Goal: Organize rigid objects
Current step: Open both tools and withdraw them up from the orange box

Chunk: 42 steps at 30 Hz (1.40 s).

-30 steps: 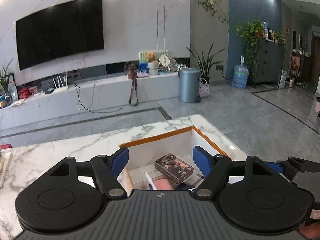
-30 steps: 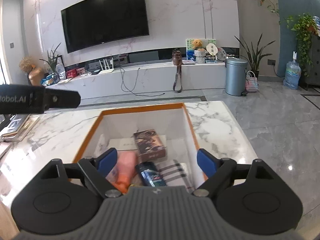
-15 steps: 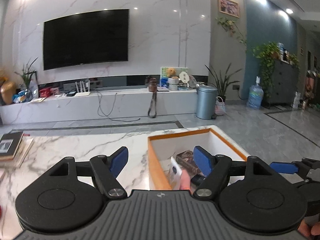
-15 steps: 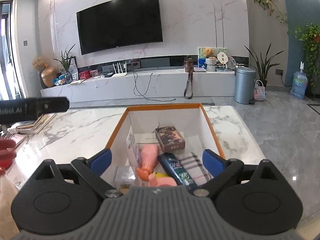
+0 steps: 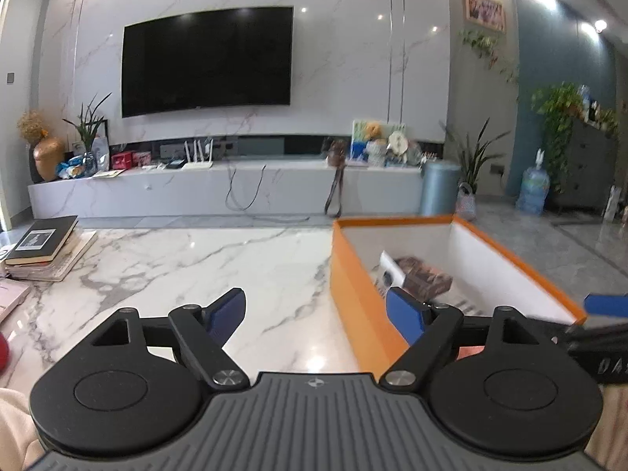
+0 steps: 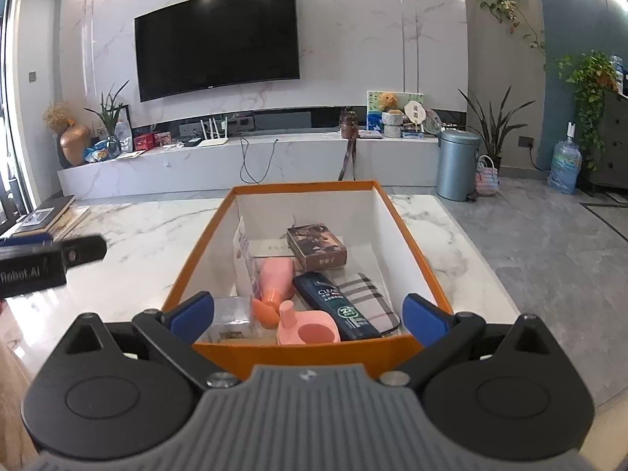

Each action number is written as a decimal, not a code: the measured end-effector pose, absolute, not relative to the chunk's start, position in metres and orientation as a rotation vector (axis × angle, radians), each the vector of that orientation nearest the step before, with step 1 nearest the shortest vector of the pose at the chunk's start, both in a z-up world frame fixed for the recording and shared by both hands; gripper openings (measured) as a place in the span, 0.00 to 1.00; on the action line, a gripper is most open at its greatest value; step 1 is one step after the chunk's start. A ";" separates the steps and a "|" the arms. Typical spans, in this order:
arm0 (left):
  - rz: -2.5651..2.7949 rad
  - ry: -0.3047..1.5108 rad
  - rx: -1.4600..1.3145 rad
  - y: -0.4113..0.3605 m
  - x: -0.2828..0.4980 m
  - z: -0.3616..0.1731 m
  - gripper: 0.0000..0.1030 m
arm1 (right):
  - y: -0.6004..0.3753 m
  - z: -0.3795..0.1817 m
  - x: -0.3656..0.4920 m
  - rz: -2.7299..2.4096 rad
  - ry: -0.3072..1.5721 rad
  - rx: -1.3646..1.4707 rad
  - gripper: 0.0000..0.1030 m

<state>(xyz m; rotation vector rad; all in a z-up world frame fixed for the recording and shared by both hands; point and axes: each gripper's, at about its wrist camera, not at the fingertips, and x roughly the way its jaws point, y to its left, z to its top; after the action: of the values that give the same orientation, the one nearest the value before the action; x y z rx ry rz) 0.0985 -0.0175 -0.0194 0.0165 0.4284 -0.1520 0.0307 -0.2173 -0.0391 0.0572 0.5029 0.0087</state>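
Note:
An orange box (image 6: 404, 227) with white inner walls stands on the marble table (image 6: 149, 235). It holds a brown card box (image 6: 316, 245), a pink bottle (image 6: 274, 278), a pink scoop (image 6: 308, 327), a dark shampoo bottle (image 6: 333, 300), a plaid case (image 6: 367, 298) and a clear cube (image 6: 231, 318). My right gripper (image 6: 308, 312) is open and empty at the box's near wall. My left gripper (image 5: 316, 314) is open and empty over the table at the box's left wall (image 5: 353, 294). The brown card box (image 5: 422, 276) shows there too.
A stack of books (image 5: 47, 247) lies at the table's far left. Something red (image 5: 3, 349) sits at the left edge. The left gripper's body (image 6: 43, 259) shows left of the box. Beyond the table are a TV wall, a low console and a grey bin (image 6: 457, 165).
Both grippers have pulled back from over the box. The left one has swung to the left, from above the box to over bare marble. Both stayed open and empty.

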 end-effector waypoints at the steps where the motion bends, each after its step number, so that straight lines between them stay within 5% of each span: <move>1: -0.144 0.438 0.024 -0.018 0.098 -0.021 0.93 | -0.217 -0.039 0.031 0.004 0.500 0.063 0.98; 42: -0.145 0.598 0.053 -0.013 0.094 -0.042 0.95 | -0.218 -0.048 0.044 -0.006 0.557 0.061 0.98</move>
<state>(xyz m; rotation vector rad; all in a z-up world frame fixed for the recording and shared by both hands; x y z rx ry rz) 0.0945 -0.0132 -0.0420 0.0527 0.5979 -0.1445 0.0442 -0.2175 -0.0483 0.0610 0.5574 -0.0056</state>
